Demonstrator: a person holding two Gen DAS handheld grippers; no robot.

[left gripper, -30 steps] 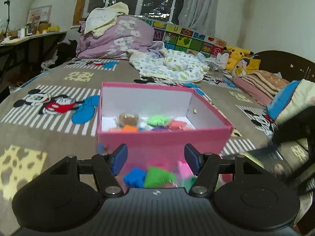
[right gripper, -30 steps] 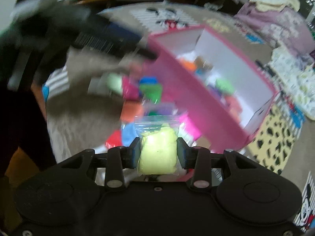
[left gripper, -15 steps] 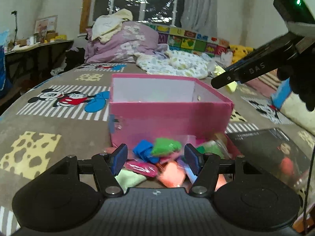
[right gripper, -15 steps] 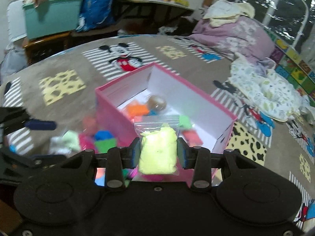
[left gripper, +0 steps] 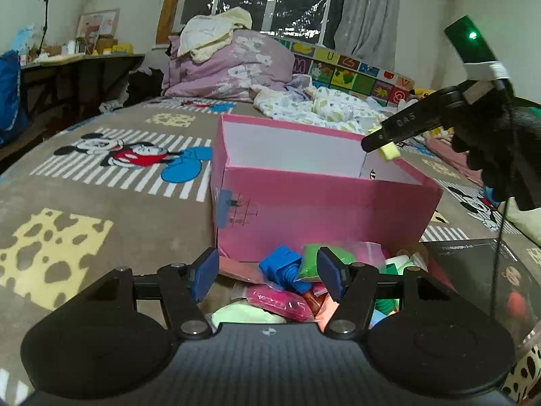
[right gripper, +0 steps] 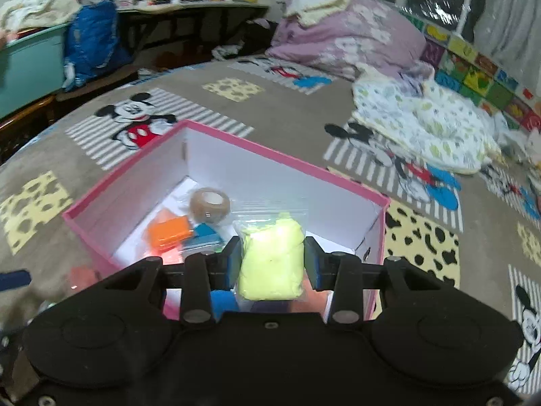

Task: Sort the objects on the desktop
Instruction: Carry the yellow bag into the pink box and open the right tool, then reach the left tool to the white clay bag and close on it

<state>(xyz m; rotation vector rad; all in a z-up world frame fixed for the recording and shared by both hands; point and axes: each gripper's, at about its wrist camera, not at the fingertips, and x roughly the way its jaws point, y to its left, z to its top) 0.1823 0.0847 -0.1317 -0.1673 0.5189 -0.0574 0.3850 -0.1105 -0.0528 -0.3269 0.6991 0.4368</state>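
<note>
An open pink box (left gripper: 321,203) stands on the Mickey-print blanket; in the right wrist view its white inside (right gripper: 270,182) holds a tape roll (right gripper: 209,204), an orange bag (right gripper: 169,233) and other coloured bags. My right gripper (right gripper: 272,264) is shut on a yellow clay bag (right gripper: 270,260) and holds it above the box's near right part; it also shows in the left wrist view (left gripper: 389,149). My left gripper (left gripper: 267,272) is open and empty, low over a pile of coloured clay bags (left gripper: 297,280) in front of the box.
A dark book or magazine (left gripper: 483,277) lies right of the pile. Piled bedding (left gripper: 230,64) and a patterned cloth (right gripper: 426,121) lie beyond the box. A desk (right gripper: 189,17) and a teal bin (right gripper: 30,57) stand off the bed's far left.
My right gripper has carried the yellow bag from beside the pile to above the box's opening. My left gripper has dropped lower and nearer to the pile in front of the box.
</note>
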